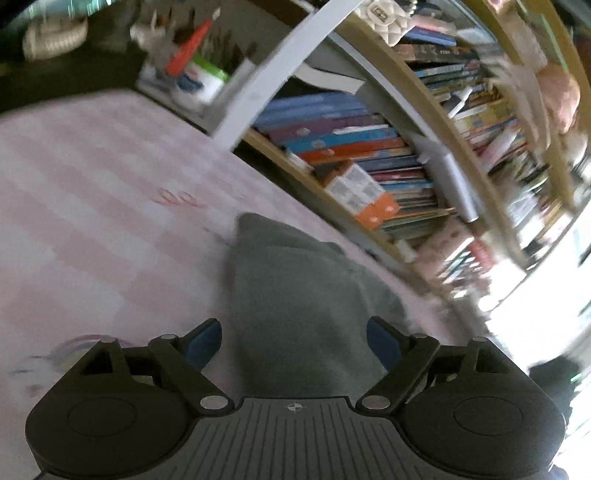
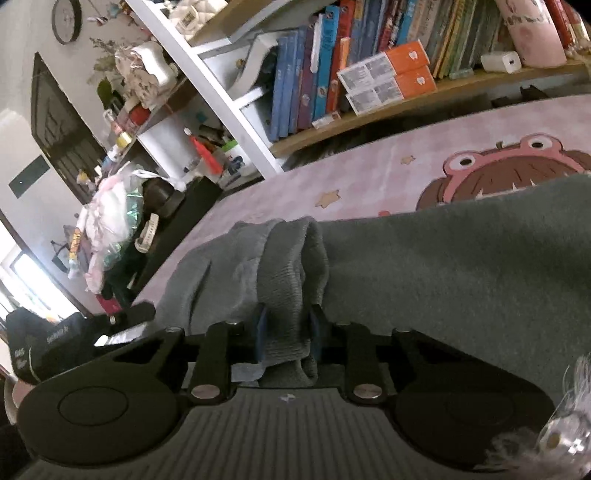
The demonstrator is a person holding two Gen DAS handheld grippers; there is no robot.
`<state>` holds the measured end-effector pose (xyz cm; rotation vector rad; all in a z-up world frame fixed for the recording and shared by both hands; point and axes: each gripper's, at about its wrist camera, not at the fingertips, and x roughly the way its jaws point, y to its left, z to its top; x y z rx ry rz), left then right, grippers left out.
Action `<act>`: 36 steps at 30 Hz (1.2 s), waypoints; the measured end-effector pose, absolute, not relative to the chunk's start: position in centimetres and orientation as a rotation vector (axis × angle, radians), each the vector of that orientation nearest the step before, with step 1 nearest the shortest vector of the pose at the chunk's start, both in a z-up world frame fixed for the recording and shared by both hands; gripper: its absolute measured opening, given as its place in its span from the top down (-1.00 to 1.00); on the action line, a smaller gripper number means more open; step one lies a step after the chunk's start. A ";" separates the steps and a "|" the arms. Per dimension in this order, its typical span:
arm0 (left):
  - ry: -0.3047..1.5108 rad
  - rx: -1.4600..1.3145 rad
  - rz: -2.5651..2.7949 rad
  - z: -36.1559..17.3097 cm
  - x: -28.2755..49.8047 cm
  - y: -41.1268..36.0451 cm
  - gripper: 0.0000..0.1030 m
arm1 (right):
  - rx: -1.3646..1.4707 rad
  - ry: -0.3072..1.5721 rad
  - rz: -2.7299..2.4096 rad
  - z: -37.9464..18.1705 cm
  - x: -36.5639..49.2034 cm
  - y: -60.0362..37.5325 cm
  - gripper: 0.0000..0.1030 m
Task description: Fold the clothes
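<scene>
You are holding the right gripper (image 2: 286,332) clenched on a bunched ribbed edge of the grey garment (image 2: 443,266), and the blue pads (image 2: 263,325) are pressing the knit from both sides at about six o'clock in the right wrist view. I judge you are pinching there because the gathered edge gives a firm handle for drawing the cloth over itself. The rest of the garment is spreading away toward three o'clock, lying across the pink mat (image 2: 295,184) and partly covering its cartoon print (image 2: 509,166) at about two o'clock, so the fold is not yet finished. Your left gripper (image 1: 293,343) is standing released: its jaws are spread wide to either side of a narrow grey strip of that garment (image 1: 295,288), which is running from six o'clock up toward twelve, and the pads are not touching it. The left wrist view is blurred, so finer detail there is hard to tell. I judge you are keeping the left jaws wide so they can straddle the cloth and take a second hold, letting both hands lift one edge evenly. Farther off, the bookshelf (image 2: 369,74) is filling the right wrist view from twelve to two o'clock beyond the mat's far edge, and a wall clock (image 2: 66,20) is hanging at about eleven.
</scene>
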<state>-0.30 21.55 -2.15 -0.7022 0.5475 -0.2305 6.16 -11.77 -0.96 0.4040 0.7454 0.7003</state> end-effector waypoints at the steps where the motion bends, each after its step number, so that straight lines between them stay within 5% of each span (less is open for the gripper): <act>1: 0.552 -0.708 -0.240 -2.2 0.1 21.5 -0.45 | 0.412 0.751 0.699 -1.1 6.3 -11.8 0.57; 5: 0.559 -0.684 -0.250 -1.8 1.1 21.5 0.41 | 0.431 0.758 0.699 -1.4 6.6 -11.8 0.57; 8: 0.522 -0.623 -0.274 -0.4 1.4 21.7 0.50 | 0.435 0.759 0.697 -1.5 7.0 -11.1 0.57; 15: 0.459 -0.518 -0.209 2.4 3.2 24.1 0.51 | 0.407 0.749 0.720 -1.8 8.1 -6.7 0.57; 23: 0.521 -0.613 -0.117 -1.2 3.8 27.8 0.48 | 0.389 0.746 0.748 -1.8 9.5 -3.8 0.51; 36: 0.410 -0.387 0.132 2.5 -1.0 24.8 0.15 | 0.307 0.677 0.746 -0.4 7.7 -7.5 0.17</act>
